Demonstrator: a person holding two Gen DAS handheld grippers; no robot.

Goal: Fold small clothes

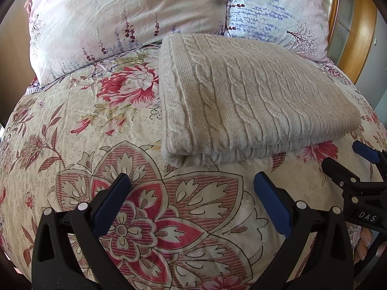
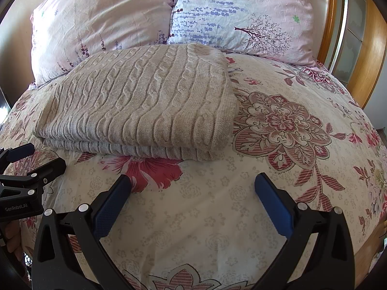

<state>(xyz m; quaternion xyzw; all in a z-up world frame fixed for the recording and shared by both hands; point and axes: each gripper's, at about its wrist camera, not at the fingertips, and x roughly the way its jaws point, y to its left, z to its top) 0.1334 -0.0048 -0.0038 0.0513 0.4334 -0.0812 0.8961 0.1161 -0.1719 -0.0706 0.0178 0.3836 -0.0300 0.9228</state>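
Note:
A beige cable-knit sweater (image 1: pixel 251 99) lies folded into a flat rectangle on the floral bed cover, and it also shows in the right wrist view (image 2: pixel 145 101). My left gripper (image 1: pixel 192 180) is open and empty, hovering over the cover just short of the sweater's near edge. My right gripper (image 2: pixel 193 181) is open and empty, also just short of the near edge. The right gripper shows at the right edge of the left wrist view (image 1: pixel 348 159), and the left gripper shows at the left edge of the right wrist view (image 2: pixel 36 157). Both are apart from the sweater.
Two floral pillows (image 1: pixel 125 19) (image 2: pixel 241 14) lie behind the sweater at the head of the bed. A wooden bed frame (image 2: pixel 367 55) curves along the right. The floral bed cover (image 2: pixel 278 125) spreads around the sweater.

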